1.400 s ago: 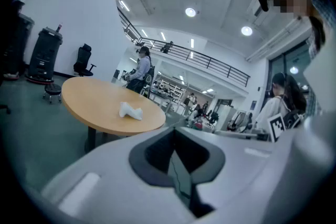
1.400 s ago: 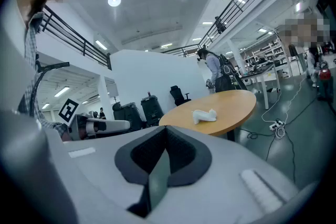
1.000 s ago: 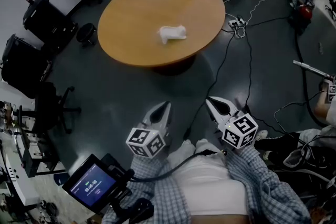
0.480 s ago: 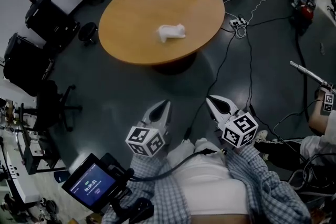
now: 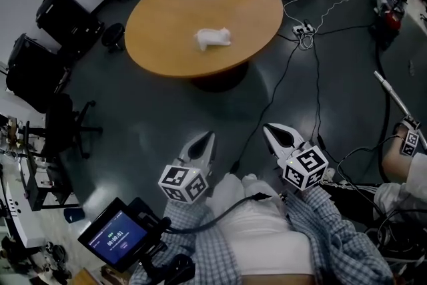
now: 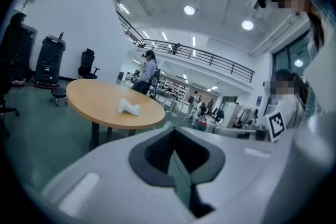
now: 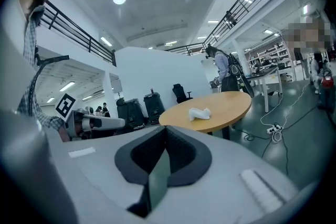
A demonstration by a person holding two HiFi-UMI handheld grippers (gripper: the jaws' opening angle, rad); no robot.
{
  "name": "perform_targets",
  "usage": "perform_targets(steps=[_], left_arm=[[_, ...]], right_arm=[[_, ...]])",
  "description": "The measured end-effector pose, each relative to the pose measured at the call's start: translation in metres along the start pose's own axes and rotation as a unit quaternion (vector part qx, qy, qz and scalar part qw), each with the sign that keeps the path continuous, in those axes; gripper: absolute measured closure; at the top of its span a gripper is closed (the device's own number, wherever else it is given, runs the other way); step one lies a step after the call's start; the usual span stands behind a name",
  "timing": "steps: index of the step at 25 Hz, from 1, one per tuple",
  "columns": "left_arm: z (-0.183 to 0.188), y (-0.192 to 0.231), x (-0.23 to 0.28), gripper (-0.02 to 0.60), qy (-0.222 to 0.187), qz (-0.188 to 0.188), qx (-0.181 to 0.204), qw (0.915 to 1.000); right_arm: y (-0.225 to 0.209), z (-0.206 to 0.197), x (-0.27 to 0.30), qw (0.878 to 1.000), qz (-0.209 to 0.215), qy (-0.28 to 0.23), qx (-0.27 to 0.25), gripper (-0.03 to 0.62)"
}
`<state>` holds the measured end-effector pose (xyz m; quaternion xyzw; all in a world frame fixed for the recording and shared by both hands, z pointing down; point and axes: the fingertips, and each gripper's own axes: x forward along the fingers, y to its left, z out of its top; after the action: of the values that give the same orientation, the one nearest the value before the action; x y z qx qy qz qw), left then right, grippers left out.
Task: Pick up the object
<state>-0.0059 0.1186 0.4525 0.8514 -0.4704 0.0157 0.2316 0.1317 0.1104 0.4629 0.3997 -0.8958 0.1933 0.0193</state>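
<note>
A small white object [image 5: 213,39] lies near the middle of a round wooden table [image 5: 167,43]. It also shows as a white object [image 6: 128,108] in the left gripper view and as a white object [image 7: 199,113] in the right gripper view. My left gripper [image 5: 209,137] and right gripper [image 5: 269,129] hang side by side over the dark floor, well short of the table, both pointing toward it. Both grippers are shut with nothing between their jaws.
Office chairs [image 5: 60,127] and black cases [image 5: 63,13] stand left of the table. Cables [image 5: 313,57] and a power strip [image 5: 301,29] run over the floor on the right. A screen [image 5: 120,237] sits low on the left. Another person [image 6: 147,73] stands beyond the table.
The table and white object have shifted a little left and up in the head view. Both grippers keep their place in it, still shut.
</note>
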Motion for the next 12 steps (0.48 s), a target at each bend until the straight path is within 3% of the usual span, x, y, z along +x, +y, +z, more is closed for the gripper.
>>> perform_targets(steps=[12], left_arm=[[0.0027, 0.003, -0.0002, 0.581, 0.003, 0.011, 0.013, 0.9999]], right_arm=[[-0.0084, -0.0074, 0.003, 1.0, -0.007, 0.002, 0.001, 0.591]])
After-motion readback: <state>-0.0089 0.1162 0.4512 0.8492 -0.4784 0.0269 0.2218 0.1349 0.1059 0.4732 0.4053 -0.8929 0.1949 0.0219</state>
